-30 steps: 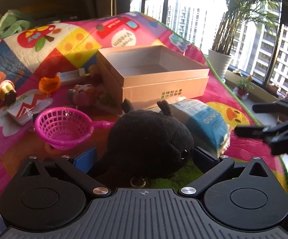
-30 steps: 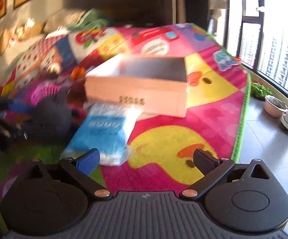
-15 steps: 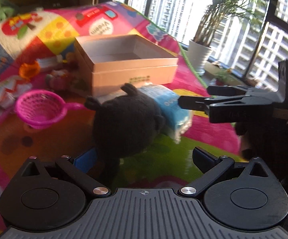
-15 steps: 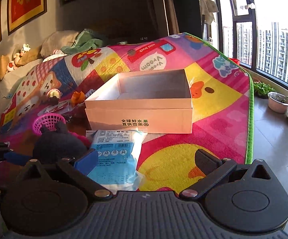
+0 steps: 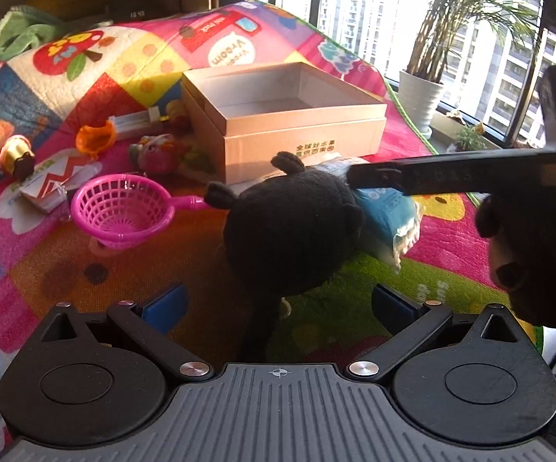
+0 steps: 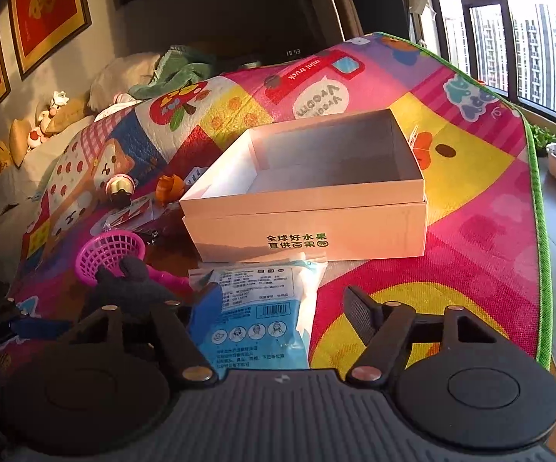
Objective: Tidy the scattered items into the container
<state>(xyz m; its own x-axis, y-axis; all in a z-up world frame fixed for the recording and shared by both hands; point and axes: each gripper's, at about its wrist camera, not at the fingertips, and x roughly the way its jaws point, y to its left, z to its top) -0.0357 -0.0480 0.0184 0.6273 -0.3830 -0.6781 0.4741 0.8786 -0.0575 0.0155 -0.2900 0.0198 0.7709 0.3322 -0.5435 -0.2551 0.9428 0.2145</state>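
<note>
An open pink cardboard box [image 5: 283,121] [image 6: 308,192] stands on the colourful play mat. A black plush toy [image 5: 293,238] [image 6: 127,288] lies in front of it, just ahead of my open, empty left gripper [image 5: 278,304]. A blue-and-white packet [image 6: 262,319] [image 5: 385,211] lies beside the plush, below the box. My right gripper [image 6: 281,308] is open with the packet between its fingers; its arm shows in the left wrist view [image 5: 451,173], reaching over the packet.
A pink toy strainer [image 5: 124,211] [image 6: 110,254], an orange toy [image 5: 95,138], a pink figure [image 5: 160,150], a cupcake toy [image 5: 16,154] and a card pack [image 5: 52,184] lie left of the box. The mat's green edge [image 6: 539,211] and a potted plant [image 5: 420,96] are to the right.
My left gripper pulled back from the plush, which now lies free ahead of it. My right gripper moved forward and down over the blue packet.
</note>
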